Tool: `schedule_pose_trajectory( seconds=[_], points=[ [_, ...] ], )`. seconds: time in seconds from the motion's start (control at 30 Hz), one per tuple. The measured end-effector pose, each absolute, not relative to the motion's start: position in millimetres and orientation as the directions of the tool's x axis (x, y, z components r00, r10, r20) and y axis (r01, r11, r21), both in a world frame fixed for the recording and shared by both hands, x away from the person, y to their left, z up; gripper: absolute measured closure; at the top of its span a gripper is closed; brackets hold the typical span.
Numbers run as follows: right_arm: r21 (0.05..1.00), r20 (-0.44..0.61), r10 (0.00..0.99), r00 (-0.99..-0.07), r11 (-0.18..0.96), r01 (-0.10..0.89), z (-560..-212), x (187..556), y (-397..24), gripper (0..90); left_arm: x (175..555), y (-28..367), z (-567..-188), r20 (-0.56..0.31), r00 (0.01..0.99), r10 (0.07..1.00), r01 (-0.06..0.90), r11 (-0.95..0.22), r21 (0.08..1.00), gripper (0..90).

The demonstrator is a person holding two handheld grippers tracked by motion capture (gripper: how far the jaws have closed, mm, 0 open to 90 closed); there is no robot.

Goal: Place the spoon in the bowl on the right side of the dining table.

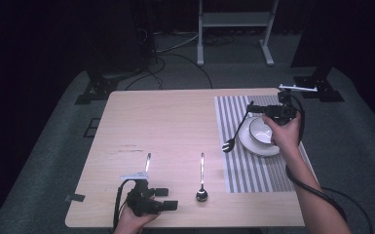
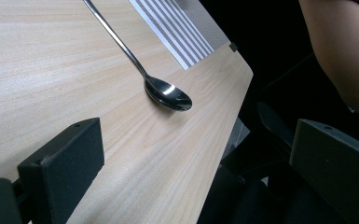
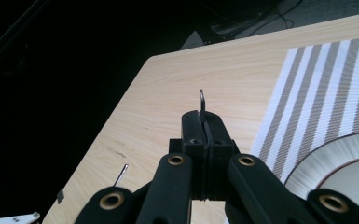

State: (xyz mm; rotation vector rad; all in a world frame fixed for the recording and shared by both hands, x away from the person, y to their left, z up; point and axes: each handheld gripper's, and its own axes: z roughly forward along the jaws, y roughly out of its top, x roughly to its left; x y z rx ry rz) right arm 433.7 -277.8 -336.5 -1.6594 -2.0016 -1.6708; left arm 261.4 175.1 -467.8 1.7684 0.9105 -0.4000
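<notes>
Steel fork (image 1: 237, 131) was held by its handle end in the right gripper's (image 1: 252, 108) fully closed fingers, tines hanging below them over the striped placemat (image 1: 234, 170), beside the plate (image 1: 246, 141). Lowering flat was judged next. The left gripper's (image 1: 168, 199) fingers stood open, empty.

No readable text, label or number anywhere — faint marks on the table (image 1: 126, 147) perhaps just scuffs.

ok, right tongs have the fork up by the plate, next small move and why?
Probably lower the fork onto the striped mat left of the plate. The right tongs are shut on its handle, it hangs tilted off the mat, and that strip beside the plate is free.
</notes>
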Motion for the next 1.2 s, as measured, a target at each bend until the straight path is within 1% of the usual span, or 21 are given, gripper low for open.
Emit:
schedule_pose_trajectory(
  seconds=[0.43,0.8,1.2],
  points=[
    [0.660,0.627,0.679,-0.382,-0.203,0.723,-337.8,438.1,-296.2,89.4,261.5,173.9,-468.7,-0.653,0.653,0.384,0.742,-0.155,0.652,1.6],
    [0.665,0.612,0.701,-0.366,-0.206,0.718,-330.5,444.1,-303.0,89.4,261.7,174.4,-469.1,-0.653,0.654,0.383,0.742,-0.156,0.652,1.5],
    [0.667,0.605,0.728,-0.322,-0.243,0.705,-326.7,446.5,-322.8,89.4,261.8,174.0,-469.2,-0.652,0.656,0.380,0.740,-0.160,0.653,1.6]
  ],
)
